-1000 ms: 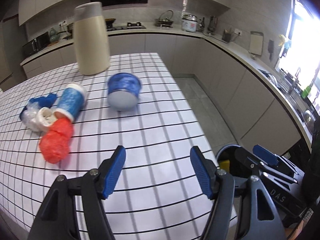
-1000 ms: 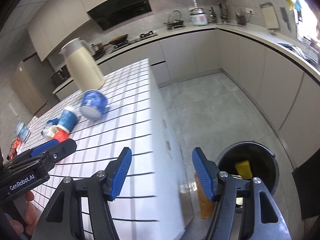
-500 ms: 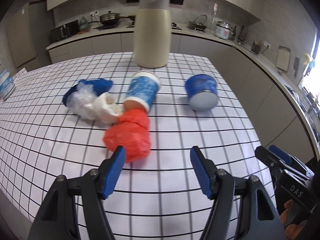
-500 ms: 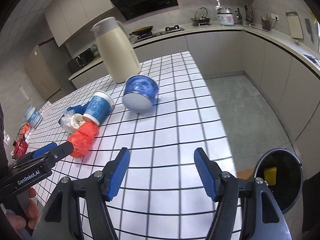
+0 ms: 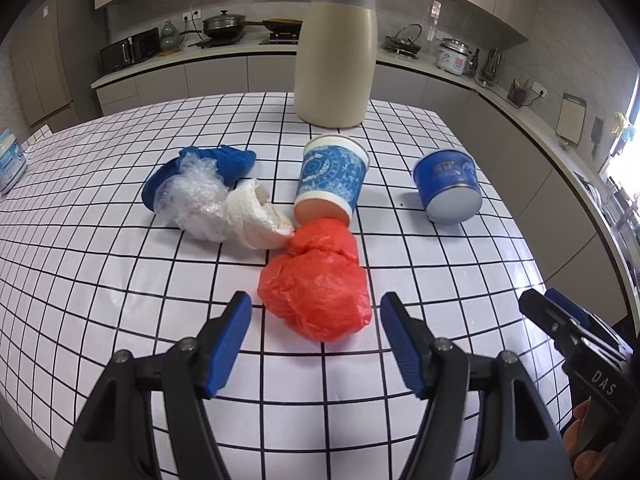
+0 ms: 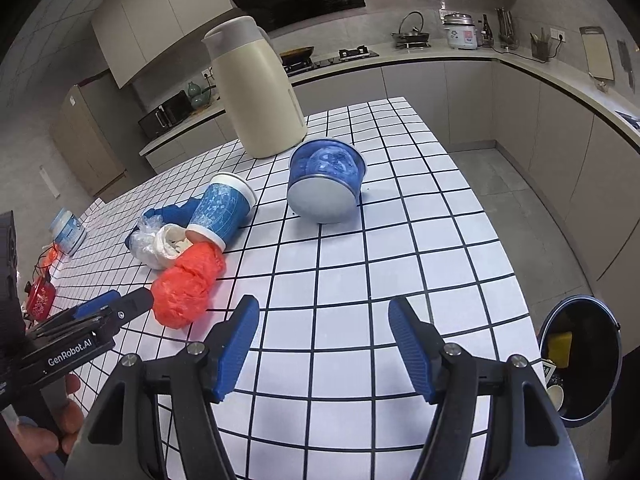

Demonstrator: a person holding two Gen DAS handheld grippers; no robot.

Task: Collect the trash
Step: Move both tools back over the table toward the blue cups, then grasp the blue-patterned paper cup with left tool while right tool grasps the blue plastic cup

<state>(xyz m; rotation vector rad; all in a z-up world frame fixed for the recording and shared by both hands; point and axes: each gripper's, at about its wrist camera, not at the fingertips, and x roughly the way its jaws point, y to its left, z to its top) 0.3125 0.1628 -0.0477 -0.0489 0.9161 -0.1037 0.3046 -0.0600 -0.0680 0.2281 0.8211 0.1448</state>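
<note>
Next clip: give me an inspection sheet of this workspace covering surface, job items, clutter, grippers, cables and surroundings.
Surface: table under a white cloth with a black grid.
Job's things: red plastic bag, crumpled; blue paper cup on its side, touching the bag; blue tin on its side, apart; clear plastic wrap, white wad and blue cloth bunched together; black bin on the floor past the table corner, with scraps inside.
Clutter: cream thermos jug upright; small jar at the far edge.
Grippers: left gripper open, facing the red bag; right gripper open, empty.
Cables: nothing seen.
Surroundings: kitchen counters, hob, rice cooker.
</note>
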